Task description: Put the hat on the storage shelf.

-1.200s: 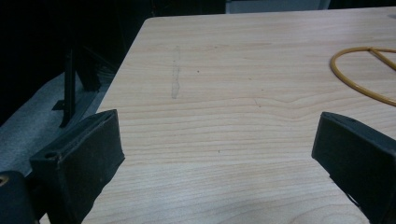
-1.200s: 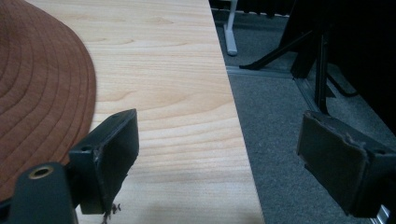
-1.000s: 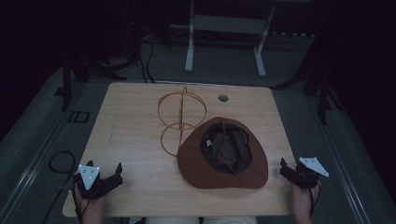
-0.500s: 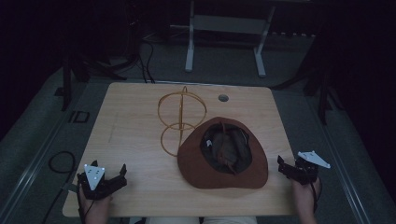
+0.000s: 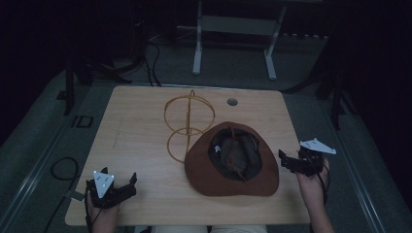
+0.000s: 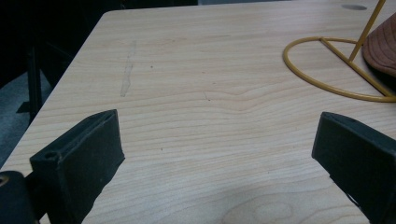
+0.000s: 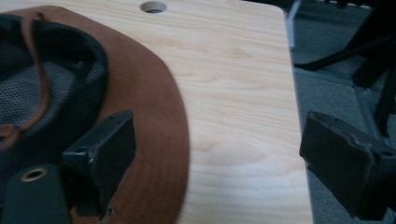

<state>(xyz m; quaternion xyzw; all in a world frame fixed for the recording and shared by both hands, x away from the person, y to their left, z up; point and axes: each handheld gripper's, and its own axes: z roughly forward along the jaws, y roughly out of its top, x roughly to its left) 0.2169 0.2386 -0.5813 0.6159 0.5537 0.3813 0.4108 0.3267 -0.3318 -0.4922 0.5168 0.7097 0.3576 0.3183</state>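
The hat (image 5: 232,160) lies upside down on the table (image 5: 145,126), so its open inside faces up. It sits toward the near right part of the table, at about 4 o'clock from the table's middle. The hat is brown, and its inside is dark with a thin brown strap across it. In the right gripper view the brim (image 7: 154,126) curves across the light wood.

The stand (image 5: 188,124) is just beside the hat, at about 10 o'clock from it. It is made of thin gold wire, with a round ring flat on the table and more rings standing up. The hat's brim lies over part of the flat ring.

The right gripper (image 5: 286,162) is at about 3 o'clock from the hat, at the right edge of the table. Its 2 jaws are wide apart and hold nothing. In its own view 1 jaw is in front of the brim, but I cannot tell if it touches.

The left gripper (image 5: 130,182) is near the front left corner of the table, at about 8 o'clock from the hat and well apart from it. Its 2 jaws are also wide apart, over bare wood.

A small round hole (image 5: 232,102) is in the table at about 12 o'clock from the hat.
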